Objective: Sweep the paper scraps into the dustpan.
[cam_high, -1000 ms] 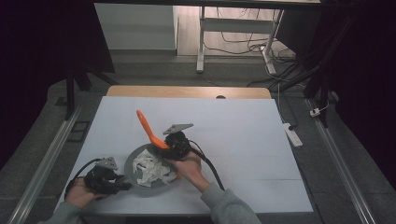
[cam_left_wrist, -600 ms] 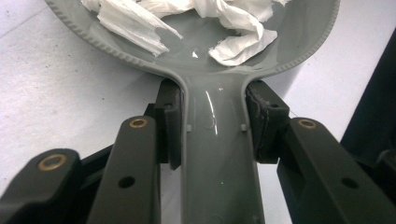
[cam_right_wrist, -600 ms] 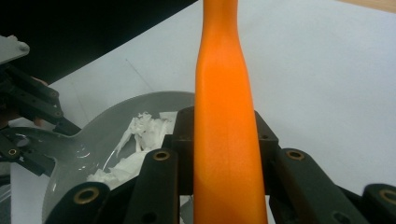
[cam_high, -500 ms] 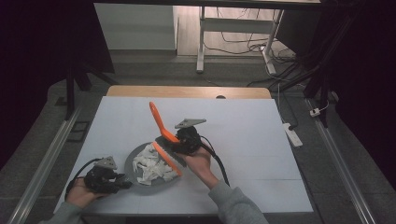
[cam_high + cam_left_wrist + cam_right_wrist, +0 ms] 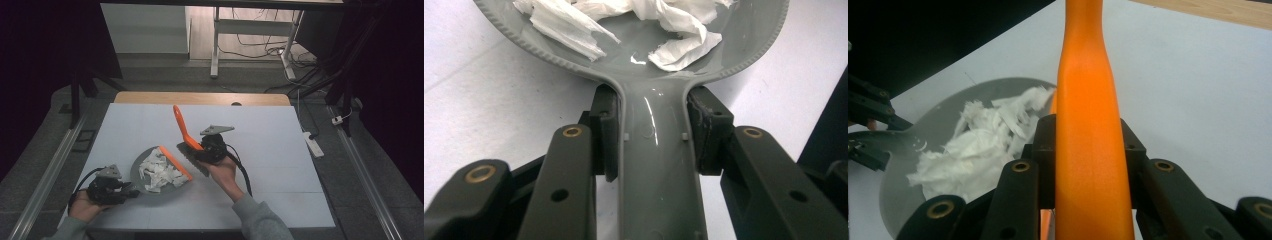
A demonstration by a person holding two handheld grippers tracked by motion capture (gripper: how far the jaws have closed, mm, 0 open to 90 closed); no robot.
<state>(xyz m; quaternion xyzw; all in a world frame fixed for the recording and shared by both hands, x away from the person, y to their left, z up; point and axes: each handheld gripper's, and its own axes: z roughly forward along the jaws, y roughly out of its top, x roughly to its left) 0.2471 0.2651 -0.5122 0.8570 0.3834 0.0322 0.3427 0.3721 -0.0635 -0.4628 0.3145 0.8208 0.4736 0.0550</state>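
My right fingers (image 5: 192, 152), clamped on the brush (image 5: 181, 129), have lifted off the dustpan (image 5: 142, 165); left fingers (image 5: 131, 192) clamp its handle. Tilting spills paper (image 5: 159, 171).

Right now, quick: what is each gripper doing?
Left gripper: closed on the grey dustpan's handle.
Right gripper: closed on the orange brush handle.

A white table (image 5: 280, 150) stood with a strip of bare wood (image 5: 200, 98) along its far edge. A white power strip (image 5: 313, 141) lay on the grey floor just off its right side. Beyond the table stood a white metal frame (image 5: 216, 45), with what looked like loose cables (image 5: 260, 35) behind it.
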